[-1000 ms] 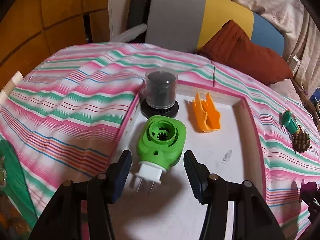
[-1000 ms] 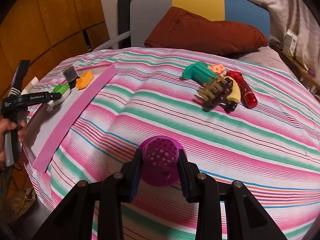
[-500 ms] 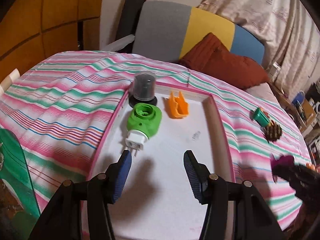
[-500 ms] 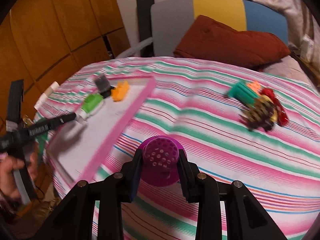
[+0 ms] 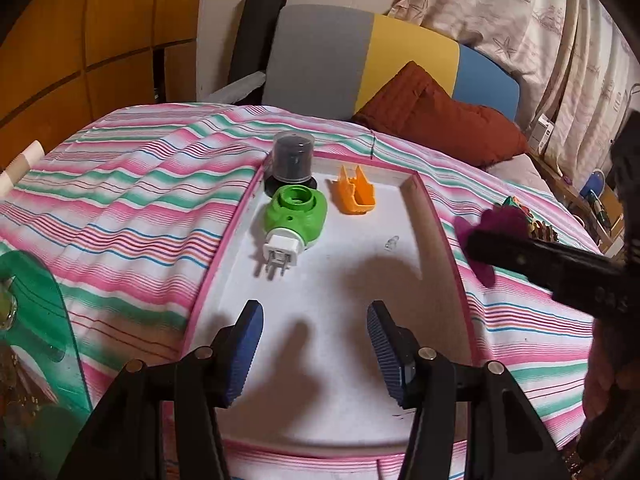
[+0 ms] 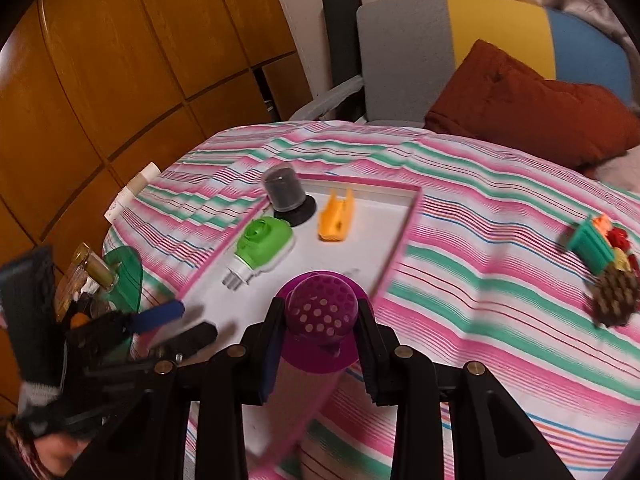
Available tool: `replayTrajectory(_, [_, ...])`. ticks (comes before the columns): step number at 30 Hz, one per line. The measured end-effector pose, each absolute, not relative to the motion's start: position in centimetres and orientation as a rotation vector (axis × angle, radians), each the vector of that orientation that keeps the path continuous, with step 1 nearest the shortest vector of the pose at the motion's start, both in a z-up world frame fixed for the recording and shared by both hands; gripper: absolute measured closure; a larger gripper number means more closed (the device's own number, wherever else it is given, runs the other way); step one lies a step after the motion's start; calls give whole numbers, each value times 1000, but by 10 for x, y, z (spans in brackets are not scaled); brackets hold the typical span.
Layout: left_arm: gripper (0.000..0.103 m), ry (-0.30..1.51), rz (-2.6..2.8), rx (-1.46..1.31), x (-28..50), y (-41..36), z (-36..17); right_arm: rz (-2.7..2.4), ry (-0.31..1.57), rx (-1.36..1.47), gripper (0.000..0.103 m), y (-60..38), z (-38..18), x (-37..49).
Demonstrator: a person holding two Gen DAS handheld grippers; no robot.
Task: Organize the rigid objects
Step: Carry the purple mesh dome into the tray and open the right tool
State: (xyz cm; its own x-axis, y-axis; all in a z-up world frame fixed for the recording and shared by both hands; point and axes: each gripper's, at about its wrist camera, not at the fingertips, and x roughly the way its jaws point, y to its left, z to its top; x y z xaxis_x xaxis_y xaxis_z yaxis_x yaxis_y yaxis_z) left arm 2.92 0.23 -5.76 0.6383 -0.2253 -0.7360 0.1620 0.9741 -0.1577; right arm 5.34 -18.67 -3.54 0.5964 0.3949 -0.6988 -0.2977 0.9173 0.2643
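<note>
The purple strainer (image 6: 323,312) is clamped in the right gripper (image 6: 320,320), low in the frame, just over the tray's (image 6: 400,236) right rim; bare tray floor lies up-left. The left gripper (image 5: 314,344) is held wide open, empty.

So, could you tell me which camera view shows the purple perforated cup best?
The right wrist view: the purple perforated cup sits centered and close, clamped in the right gripper. The left wrist view shows only a blurred purple patch behind that gripper's black finger.
</note>
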Motion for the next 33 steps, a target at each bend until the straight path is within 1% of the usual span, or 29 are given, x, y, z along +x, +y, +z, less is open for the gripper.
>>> replayTrajectory(16, [48, 822, -192, -104, 18, 27, -53, 358, 946, 12, 69, -133, -64, 109])
replayTrajectory(24, [48, 821, -191, -104, 14, 29, -52, 319, 962, -56, 68, -115, -77, 132])
replayTrajectory(29, [48, 824, -190, -107, 14, 29, -53, 323, 930, 20, 60, -130, -70, 128])
replayTrajectory(33, [48, 836, -196, -119, 15, 26, -56, 329, 897, 26, 59, -140, -60, 113])
